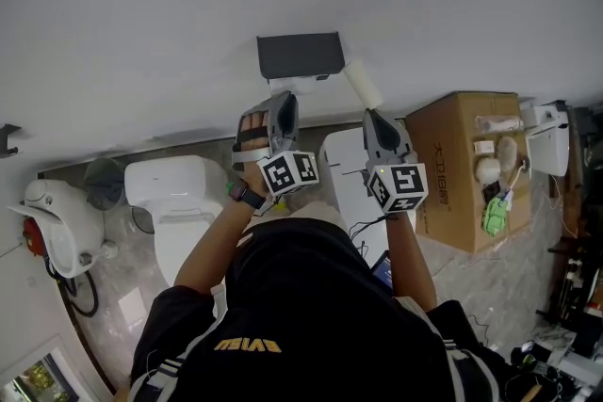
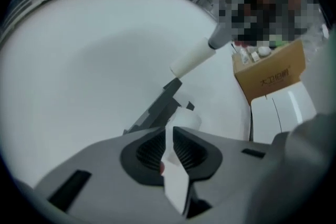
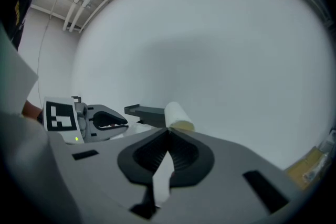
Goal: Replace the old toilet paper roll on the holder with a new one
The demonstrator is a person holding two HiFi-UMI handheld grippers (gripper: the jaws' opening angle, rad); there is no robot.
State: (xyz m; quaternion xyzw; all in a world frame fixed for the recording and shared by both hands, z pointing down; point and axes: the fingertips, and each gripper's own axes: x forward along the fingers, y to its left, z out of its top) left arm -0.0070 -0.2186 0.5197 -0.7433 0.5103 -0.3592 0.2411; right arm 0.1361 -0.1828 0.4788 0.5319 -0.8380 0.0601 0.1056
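Two grippers, one holder (image 1: 300,55), one toilet roll (image 1: 362,84).
The right gripper (image 3: 168,132) clamps it; the left gripper (image 2: 169,134) pinches paper (image 2: 176,181), seen only in its own view.

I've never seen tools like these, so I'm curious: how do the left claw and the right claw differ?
The left claw pinches a thin white paper strip; the right claw pinches a pale cream tube-shaped roll. The left claw sits close to the dark grey wall holder; the right claw holds its roll tilted, off to that holder's side. Both are grey and closed on what they hold.
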